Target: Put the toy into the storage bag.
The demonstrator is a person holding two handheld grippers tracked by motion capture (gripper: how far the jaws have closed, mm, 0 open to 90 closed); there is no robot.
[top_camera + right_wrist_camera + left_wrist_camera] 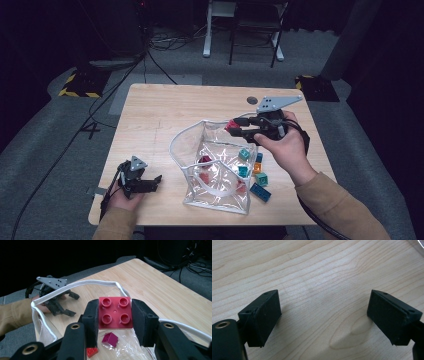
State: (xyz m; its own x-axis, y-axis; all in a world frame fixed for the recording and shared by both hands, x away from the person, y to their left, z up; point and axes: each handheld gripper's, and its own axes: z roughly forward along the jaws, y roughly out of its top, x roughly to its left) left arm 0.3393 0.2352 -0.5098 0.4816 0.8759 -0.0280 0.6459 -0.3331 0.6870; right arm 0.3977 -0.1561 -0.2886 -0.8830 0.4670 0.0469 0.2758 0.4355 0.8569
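Note:
A clear plastic bag (215, 175) with a white rim (82, 283) lies open in the middle of the wooden table (160, 110). My right gripper (236, 129) hovers at the bag's far right rim, shut on a red four-stud brick (115, 315) with its studs facing the camera. Below it inside the bag lie a magenta brick (110, 339) and a small red brick (92, 352). My left gripper (156, 181) rests near the table's front left corner, open with bare wood between its jaws (324, 315). The right gripper view also has it (74, 305) beyond the bag.
Several loose bricks lie at the bag's right side: teal (244, 154), orange (257, 167) and blue (260, 192). A round hole (252, 100) sits near the table's far edge. Cables and a chair frame (252, 30) are on the floor behind the table.

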